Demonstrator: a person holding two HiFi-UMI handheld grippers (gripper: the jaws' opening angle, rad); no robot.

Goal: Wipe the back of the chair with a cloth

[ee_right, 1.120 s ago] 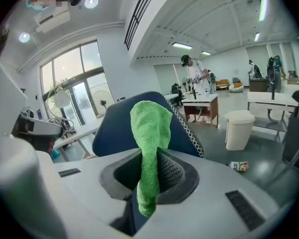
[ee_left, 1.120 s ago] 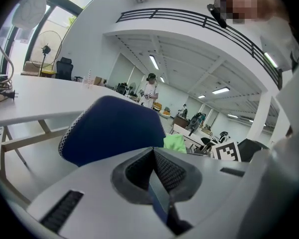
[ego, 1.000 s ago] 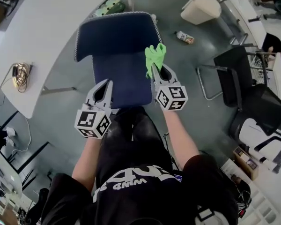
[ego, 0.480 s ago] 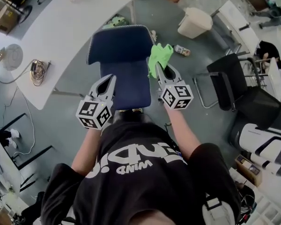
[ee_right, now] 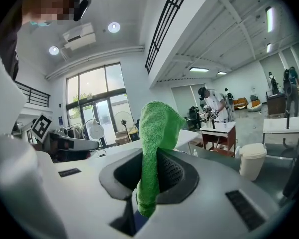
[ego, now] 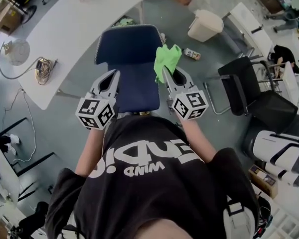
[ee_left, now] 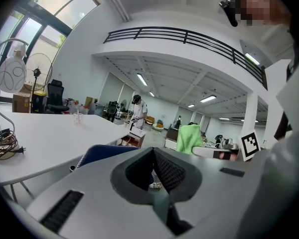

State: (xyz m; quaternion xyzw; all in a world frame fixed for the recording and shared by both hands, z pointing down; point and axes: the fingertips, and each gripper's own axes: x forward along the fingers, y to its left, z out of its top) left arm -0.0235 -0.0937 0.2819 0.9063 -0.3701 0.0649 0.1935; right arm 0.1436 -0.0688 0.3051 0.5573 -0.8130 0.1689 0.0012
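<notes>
Jaws of right gripper [ee_right: 148, 180] clenched on green cloth [ee_right: 157, 133], pinched mid-fold; one end stands up past the tips, a short end hangs below. Left gripper [ee_left: 154, 176] closed too, jaws meeting w/ nothing btwn them.

Head view: both grippers side by side, apart, over blue chair [ego: 132, 86], tips pointing away from the person [ego: 149, 183]. Left one sits over chair's left edge, right one at its right edge. Cloth is bunched just beyond the right tips and overlaps chair's right rim; whether it touches the fabric, can't tell.

Beyond chair: white table [ego: 74, 29] w/ coiled cable [ego: 44, 66] on it, beige bin [ego: 205, 25] and small bottle [ego: 192, 54] on grey floor [ego: 74, 128], black chairs [ego: 249, 88] off to the right.
</notes>
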